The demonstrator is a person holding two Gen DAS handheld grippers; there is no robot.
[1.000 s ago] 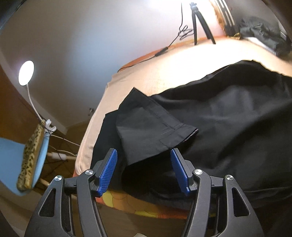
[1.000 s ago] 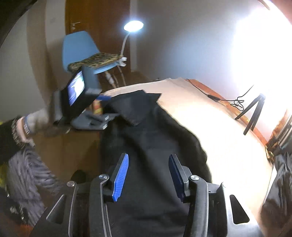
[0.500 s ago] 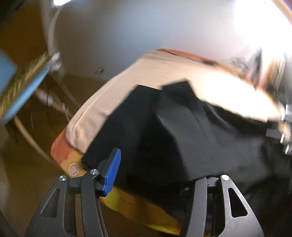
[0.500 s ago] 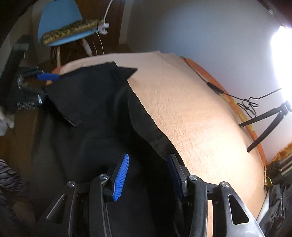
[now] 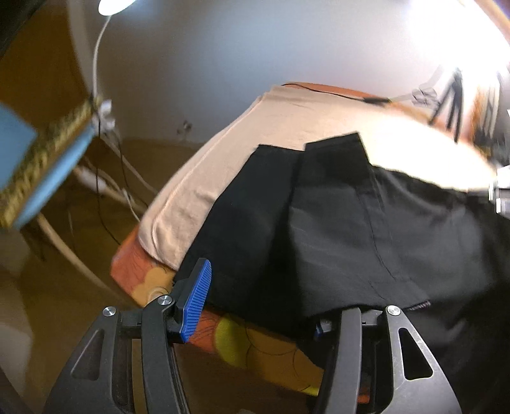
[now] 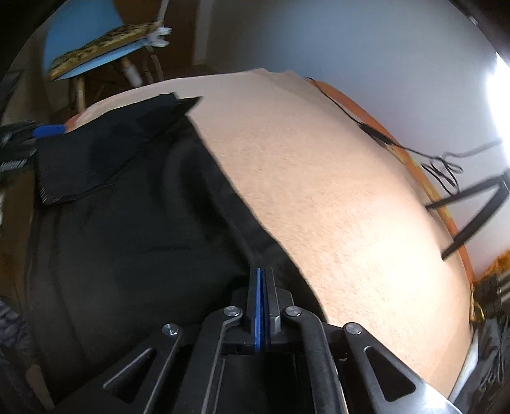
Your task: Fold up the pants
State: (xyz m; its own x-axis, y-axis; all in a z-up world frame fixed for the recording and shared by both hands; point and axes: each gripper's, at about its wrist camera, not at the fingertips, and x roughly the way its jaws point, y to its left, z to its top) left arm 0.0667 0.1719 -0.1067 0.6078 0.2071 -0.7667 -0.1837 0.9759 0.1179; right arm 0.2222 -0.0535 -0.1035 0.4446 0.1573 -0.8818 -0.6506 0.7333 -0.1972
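Note:
Black pants (image 5: 334, 223) lie on a beige towel-covered bed (image 5: 223, 172), with a leg end folded back near the bed's corner. My left gripper (image 5: 258, 302) is open at the bed's near edge. The folded leg end lies over its right finger and hides that pad. In the right wrist view the pants (image 6: 134, 229) fill the left half. My right gripper (image 6: 262, 299) is shut at the pants' edge beside the bare towel (image 6: 334, 197); cloth between the pads does not show clearly.
A blue chair (image 6: 86, 41) with a leopard-print cushion stands beyond the bed's far corner, with a lamp (image 5: 114, 6) and cables. A black tripod (image 6: 471, 216) and a cable (image 6: 376, 133) sit at the bed's far edge. Dark clothes (image 6: 491, 360) lie at right.
My right gripper has gone from open to shut at the pants' edge. My left gripper has moved in under the folded leg end, whose cloth now covers its right finger.

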